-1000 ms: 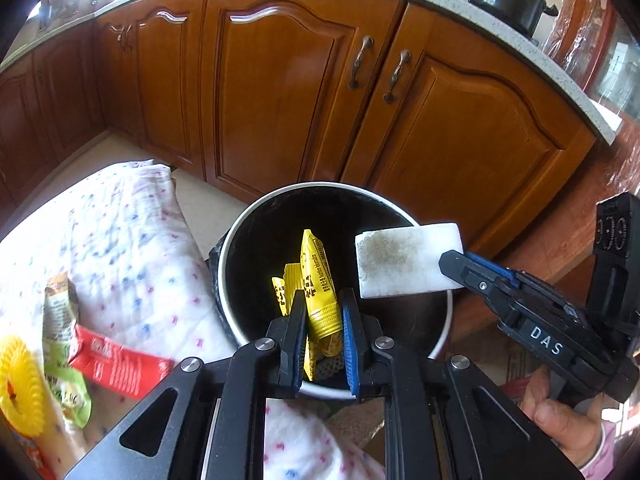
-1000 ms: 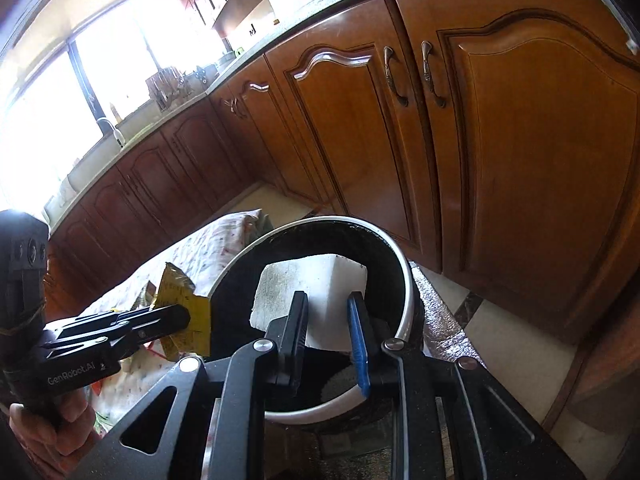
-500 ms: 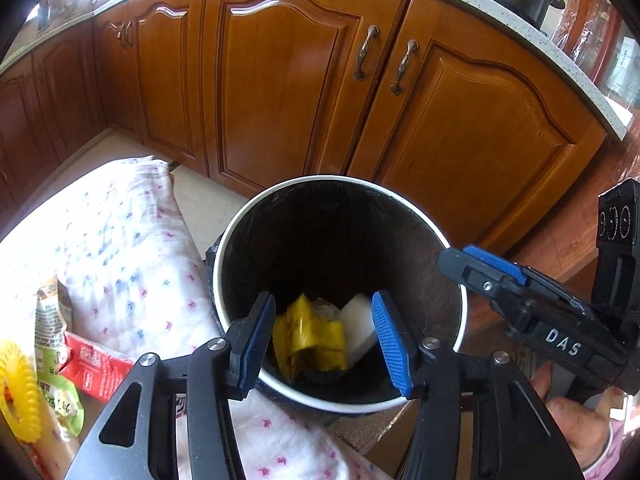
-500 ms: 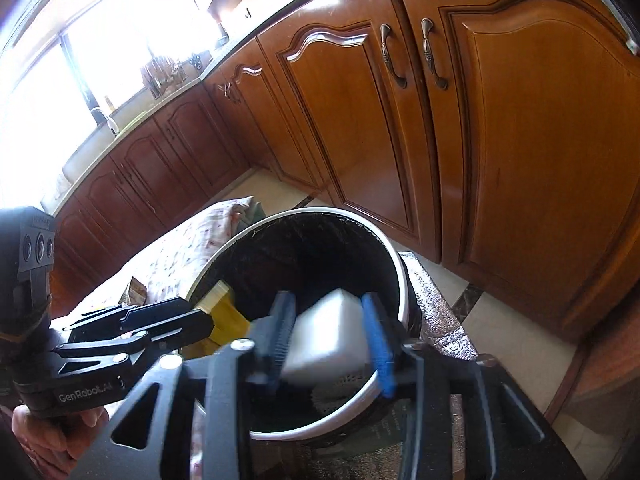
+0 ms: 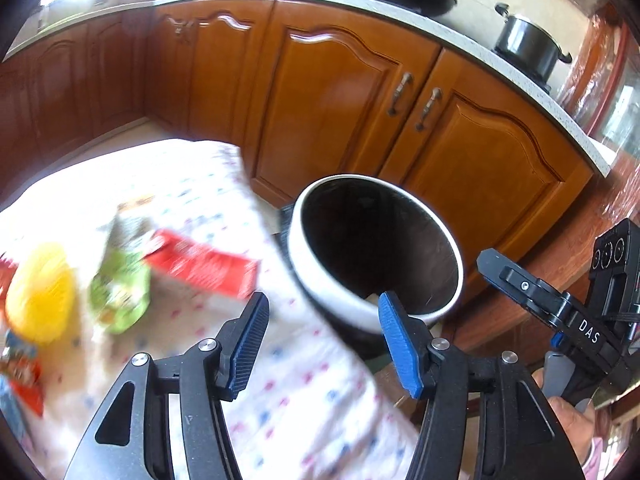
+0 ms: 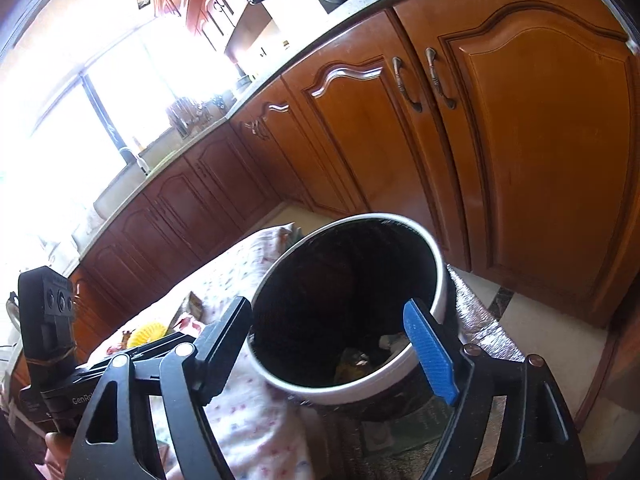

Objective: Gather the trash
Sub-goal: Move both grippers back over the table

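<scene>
Left wrist view: left gripper (image 5: 320, 330) fingers wide apart, empty; trash bin (image 5: 320, 304) at 1 o'clock, some scraps already at its bottom. Still on the floral cloth (image 5: 280, 392) at 9-10 o'clock: red wrapper (image 5: 200, 270), green packet (image 5: 120, 296), yellow item (image 5: 40, 292), more at edge. Right gripper (image 6: 328, 348) also spread, holding nothing, over bin. Roughly 4+ pcs left, I'd judge.

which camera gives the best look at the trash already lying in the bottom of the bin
The right wrist view. It looks down into the trash bin, so the trash at the bottom shows between the open right gripper fingers. The left wrist view sees the bin more from the side; only a pale scrap shows inside.
</scene>
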`<state>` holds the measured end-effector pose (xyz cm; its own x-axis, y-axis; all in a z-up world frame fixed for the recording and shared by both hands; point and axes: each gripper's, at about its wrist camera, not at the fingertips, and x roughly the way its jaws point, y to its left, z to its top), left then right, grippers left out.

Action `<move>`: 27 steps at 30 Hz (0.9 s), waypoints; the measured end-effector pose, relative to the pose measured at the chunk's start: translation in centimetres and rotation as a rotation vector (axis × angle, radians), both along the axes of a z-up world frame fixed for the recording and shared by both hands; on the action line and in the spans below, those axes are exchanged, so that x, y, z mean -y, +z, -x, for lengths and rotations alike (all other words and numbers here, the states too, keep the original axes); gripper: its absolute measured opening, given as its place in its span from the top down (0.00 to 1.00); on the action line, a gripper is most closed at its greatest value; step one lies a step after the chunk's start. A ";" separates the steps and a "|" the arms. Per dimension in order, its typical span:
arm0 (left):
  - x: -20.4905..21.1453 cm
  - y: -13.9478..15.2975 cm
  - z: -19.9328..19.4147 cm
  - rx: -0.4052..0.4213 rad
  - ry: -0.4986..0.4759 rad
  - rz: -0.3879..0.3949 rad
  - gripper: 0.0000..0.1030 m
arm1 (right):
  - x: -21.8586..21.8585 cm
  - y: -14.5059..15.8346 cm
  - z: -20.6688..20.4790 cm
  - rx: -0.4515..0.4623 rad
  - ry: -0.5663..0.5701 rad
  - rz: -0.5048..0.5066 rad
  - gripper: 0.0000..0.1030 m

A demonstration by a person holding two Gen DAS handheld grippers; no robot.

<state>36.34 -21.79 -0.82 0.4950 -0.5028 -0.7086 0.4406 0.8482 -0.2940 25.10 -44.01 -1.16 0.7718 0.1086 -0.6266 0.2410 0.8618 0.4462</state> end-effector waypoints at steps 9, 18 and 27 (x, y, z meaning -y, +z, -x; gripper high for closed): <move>-7.1 0.2 3.3 -0.004 0.109 0.037 0.45 | -5.2 -0.5 0.6 -0.002 0.098 -0.025 0.22; -11.9 0.4 5.2 -0.023 0.171 0.040 0.45 | -9.0 -1.0 0.0 -0.016 0.191 -0.026 0.22; -13.3 0.4 3.5 -0.024 0.180 0.014 0.45 | -11.6 -0.8 -1.7 -0.003 0.302 0.053 0.05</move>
